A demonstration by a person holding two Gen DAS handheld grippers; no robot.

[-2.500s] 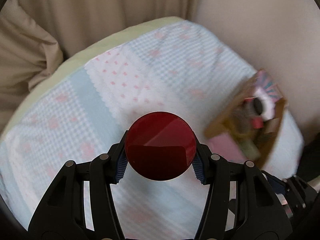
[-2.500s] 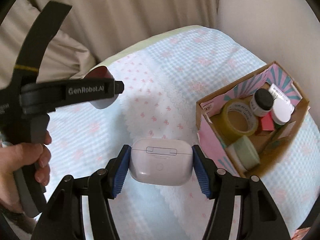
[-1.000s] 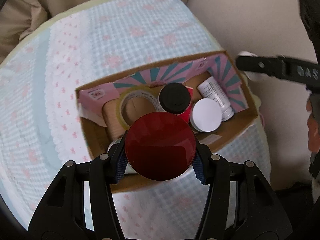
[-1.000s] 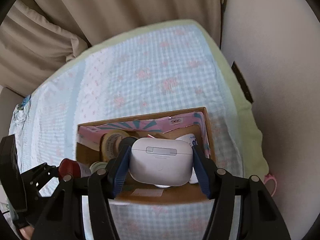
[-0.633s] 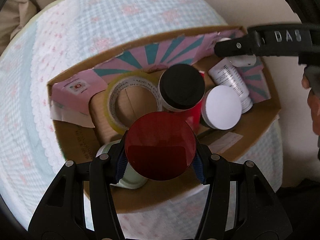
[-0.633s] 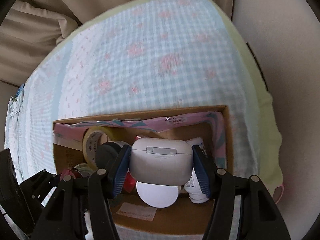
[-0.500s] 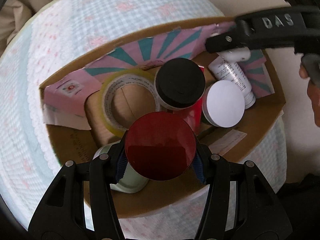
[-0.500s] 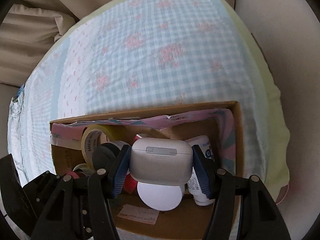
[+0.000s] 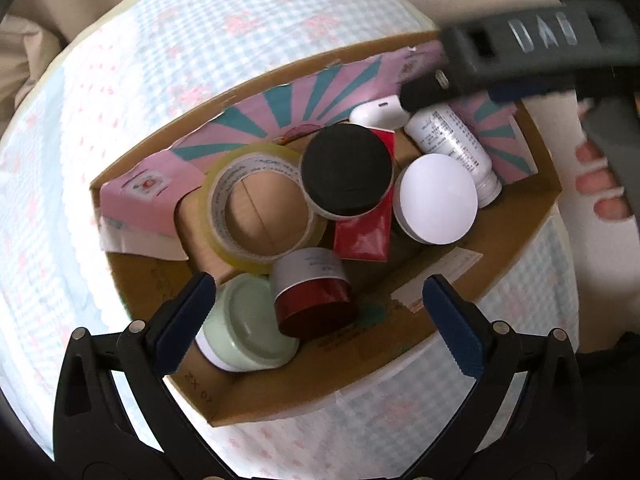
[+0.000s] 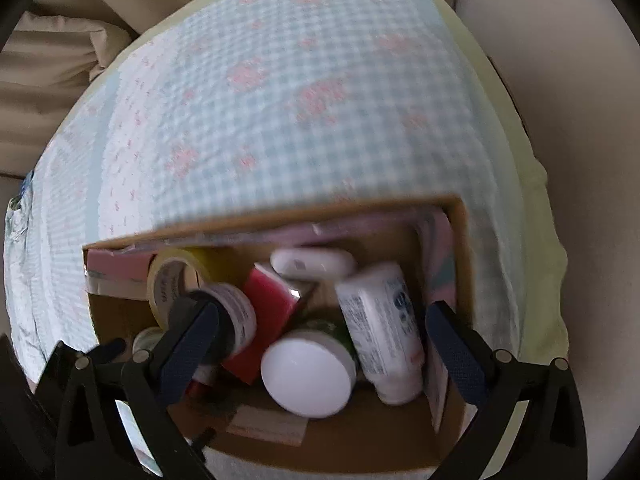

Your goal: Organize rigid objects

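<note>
Releasing is the step in hand: both grippers hang over the cardboard box (image 9: 516,232) on the gingham-covered bed (image 10: 320,100), and both have just been opening. The left gripper (image 9: 319,292) stands wide with nothing pressed between its pads; the red-lidded jar (image 9: 314,300) lies tipped in the near part of the box, against the pale green jar (image 9: 244,324) and tape roll (image 9: 256,208). The right gripper (image 10: 322,320) is likewise spread and empty; the white earbud case (image 10: 312,264) sits by the far wall, behind the white bottle (image 10: 380,328). Next move, in my judgement: lift both straight up clear of the walls. Right view is motion-blurred; labels unreadable. Whether the red jar has settled cannot be told.
</note>
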